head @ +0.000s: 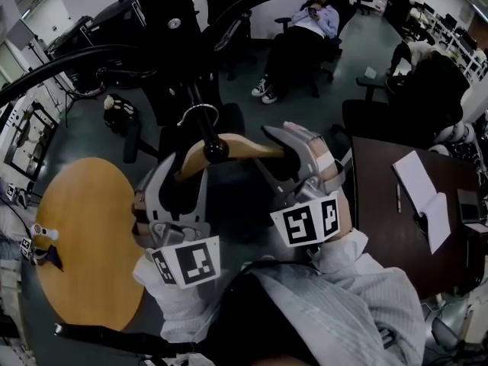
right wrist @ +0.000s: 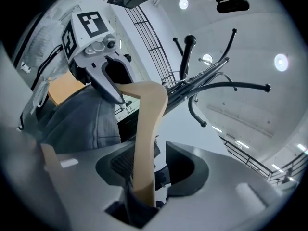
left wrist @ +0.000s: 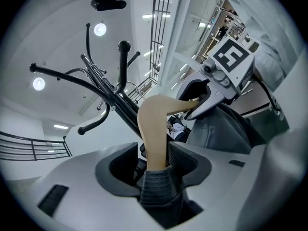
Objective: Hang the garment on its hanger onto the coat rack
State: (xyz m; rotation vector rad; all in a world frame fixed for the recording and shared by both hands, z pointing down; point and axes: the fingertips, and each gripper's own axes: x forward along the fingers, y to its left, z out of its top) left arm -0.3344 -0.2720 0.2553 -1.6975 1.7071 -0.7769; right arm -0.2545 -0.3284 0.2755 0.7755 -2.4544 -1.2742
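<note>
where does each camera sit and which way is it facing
Head view: on the person's head, facing down at the hanger between the left gripper and right gripper; sleeves show.
Left gripper view: on the left gripper, facing along its open fingers up at the coat rack; right gripper shows.
Right gripper view: on the right gripper, aimed likewise; left gripper shows.
Shared: both gripper views show hanger and coat rack.

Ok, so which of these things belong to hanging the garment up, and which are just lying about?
Job in hand: wooden hanger, garment on it, coat rack, left gripper and right gripper, jaws open around the hanger.
Lying about: round table, desk, notebook, pen.
</note>
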